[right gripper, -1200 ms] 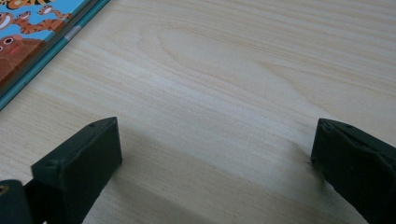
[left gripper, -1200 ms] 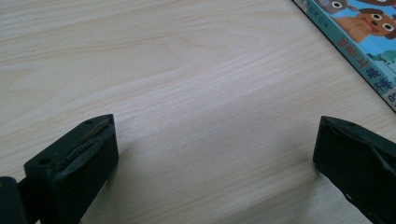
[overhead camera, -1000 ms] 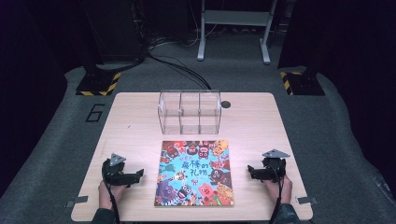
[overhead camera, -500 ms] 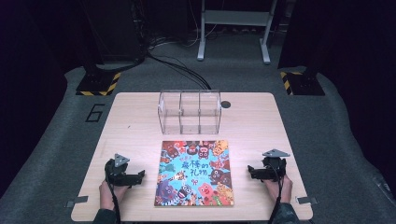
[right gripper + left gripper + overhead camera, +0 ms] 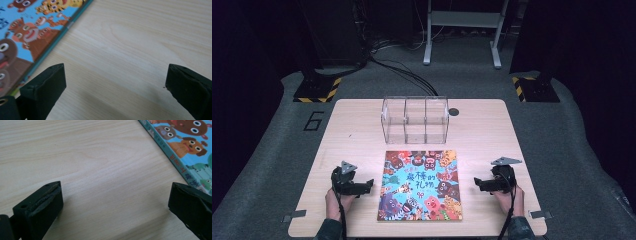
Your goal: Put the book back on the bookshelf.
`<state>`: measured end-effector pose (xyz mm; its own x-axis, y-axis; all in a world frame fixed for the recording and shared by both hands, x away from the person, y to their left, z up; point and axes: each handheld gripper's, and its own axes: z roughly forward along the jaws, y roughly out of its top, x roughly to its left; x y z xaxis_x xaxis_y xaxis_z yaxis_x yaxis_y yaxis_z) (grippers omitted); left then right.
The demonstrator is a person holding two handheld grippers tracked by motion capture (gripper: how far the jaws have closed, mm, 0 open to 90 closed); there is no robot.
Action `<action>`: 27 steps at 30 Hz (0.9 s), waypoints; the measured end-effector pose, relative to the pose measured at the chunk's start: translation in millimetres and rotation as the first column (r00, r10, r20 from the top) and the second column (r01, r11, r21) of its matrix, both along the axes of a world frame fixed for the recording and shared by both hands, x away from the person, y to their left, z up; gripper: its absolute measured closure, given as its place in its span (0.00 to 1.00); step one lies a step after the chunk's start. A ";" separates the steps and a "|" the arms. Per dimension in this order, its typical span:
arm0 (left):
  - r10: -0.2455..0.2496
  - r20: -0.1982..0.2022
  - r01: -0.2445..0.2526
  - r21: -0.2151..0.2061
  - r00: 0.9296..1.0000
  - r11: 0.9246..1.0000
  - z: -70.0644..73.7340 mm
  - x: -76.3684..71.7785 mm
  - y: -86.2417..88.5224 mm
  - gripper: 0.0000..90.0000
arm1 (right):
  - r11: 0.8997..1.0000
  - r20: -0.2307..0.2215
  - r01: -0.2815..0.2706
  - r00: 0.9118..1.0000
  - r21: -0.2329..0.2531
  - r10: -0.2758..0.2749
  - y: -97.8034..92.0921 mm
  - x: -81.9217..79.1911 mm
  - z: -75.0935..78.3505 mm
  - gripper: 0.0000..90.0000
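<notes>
The left gripper [image 5: 367, 186] has edged nearer the colourful cartoon-animal picture book [image 5: 421, 185] lying flat on the pale wooden counter [image 5: 482, 130], while the right gripper [image 5: 478, 183] waits; both fingers spread wide, suggesting a grasp approaches.

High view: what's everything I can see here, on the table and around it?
picture book: one, bright multicolour cover, flat at table's near middle
clear rack: one, transparent, three compartments, behind the book
table: one, light wood
dark round spot: one, on tabletop right of rack
striped bases: two, black-yellow, on floor at far corners
metal stand: one, grey, far back
cables: several, black, floor
left gripper: one, black, jaws open, left of book
right gripper: one, black, jaws open, right of book
</notes>
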<state>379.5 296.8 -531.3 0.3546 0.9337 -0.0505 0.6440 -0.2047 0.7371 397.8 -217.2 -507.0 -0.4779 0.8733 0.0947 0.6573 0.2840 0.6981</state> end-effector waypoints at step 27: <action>-0.061 0.004 0.061 0.057 0.998 0.997 -0.9 -2.7 -22.6 0.00 | 0.985 -0.150 -0.174 0.974 -0.023 0.169 78.2 25.3 5.6 0.26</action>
